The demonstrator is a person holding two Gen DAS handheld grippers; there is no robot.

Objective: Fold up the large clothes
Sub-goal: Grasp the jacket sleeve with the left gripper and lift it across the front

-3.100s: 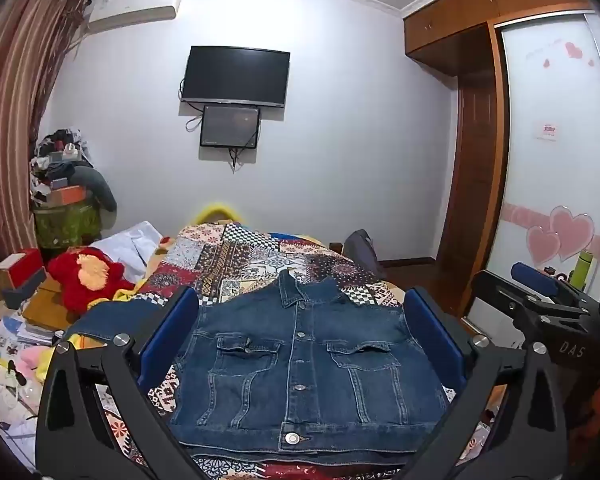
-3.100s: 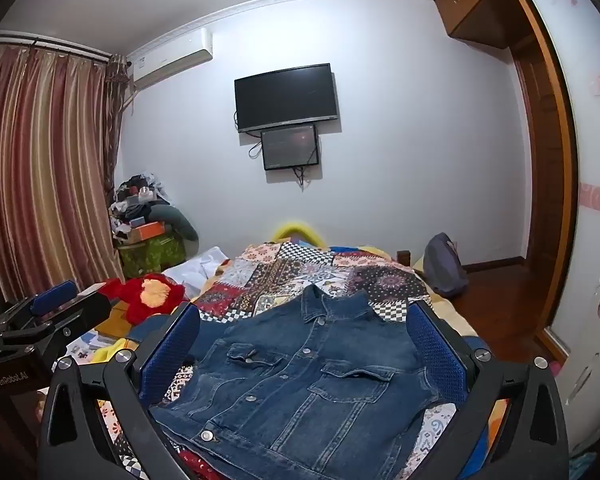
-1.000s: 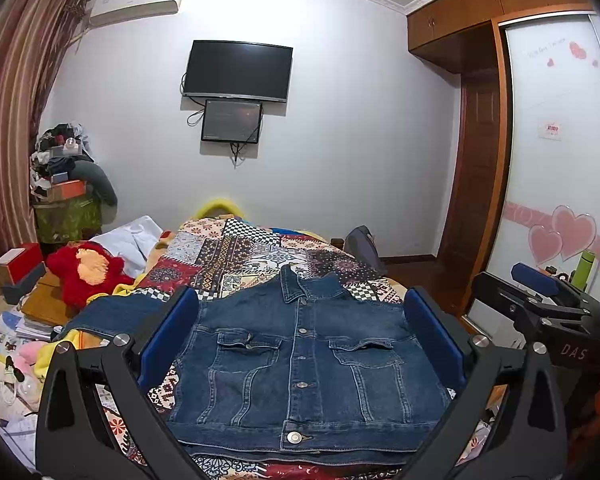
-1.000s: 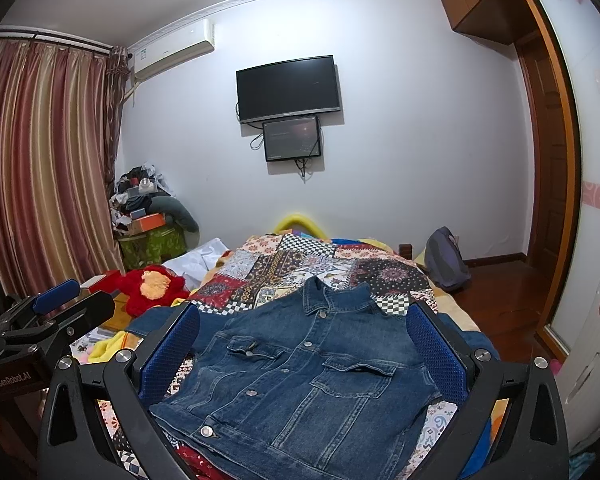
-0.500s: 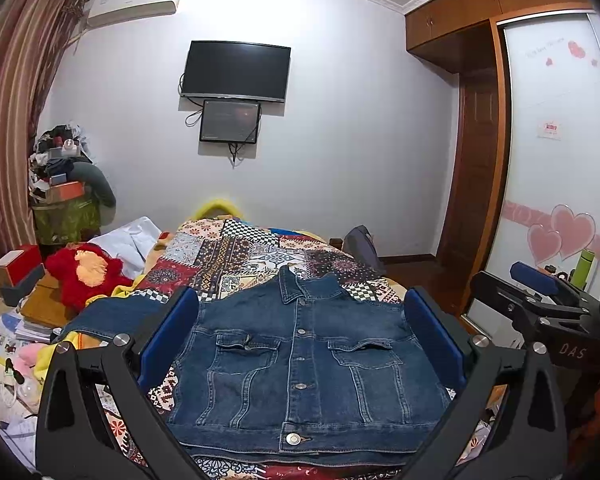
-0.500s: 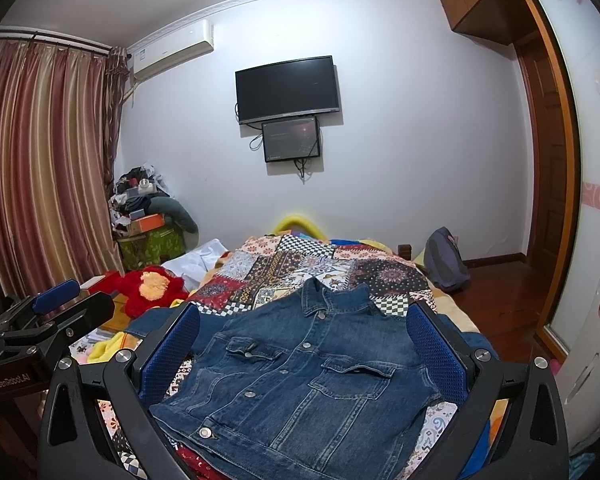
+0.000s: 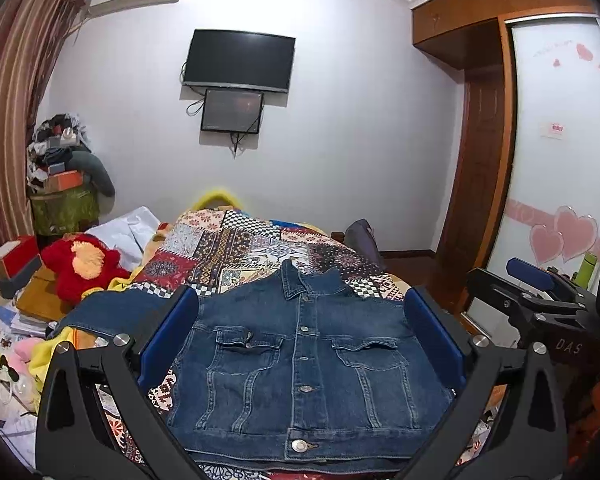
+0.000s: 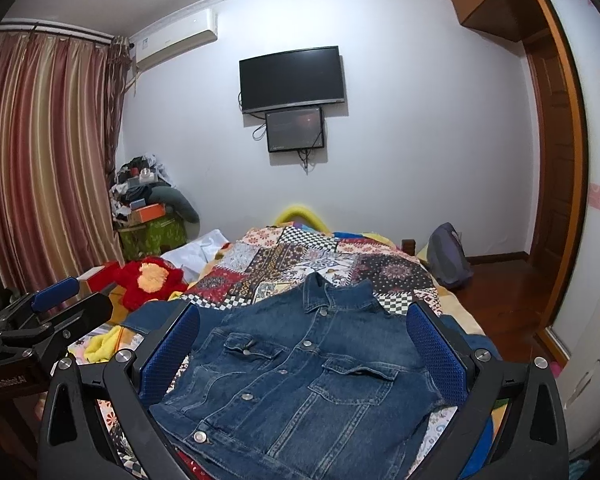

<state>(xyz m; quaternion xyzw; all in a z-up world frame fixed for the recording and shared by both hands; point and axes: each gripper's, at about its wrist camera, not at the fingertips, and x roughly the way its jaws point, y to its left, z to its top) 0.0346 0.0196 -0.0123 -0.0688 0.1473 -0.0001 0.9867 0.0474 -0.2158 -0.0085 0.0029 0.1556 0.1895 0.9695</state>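
The denim jacket (image 7: 300, 360) lies flat, front side up, on the patchwork quilt (image 7: 252, 248) covering the bed, collar toward the far wall. One sleeve (image 7: 112, 312) extends out to the left. The left tongs (image 7: 300, 344) and right tongs (image 8: 304, 356) are held side by side before the jacket's near hem, each with jaws spread wide, touching nothing. A plush toy (image 7: 80, 264) lies left of the quilt. A television (image 7: 238, 60) hangs on the wall behind the bed, with a smaller screen (image 7: 232, 111) directly below it.
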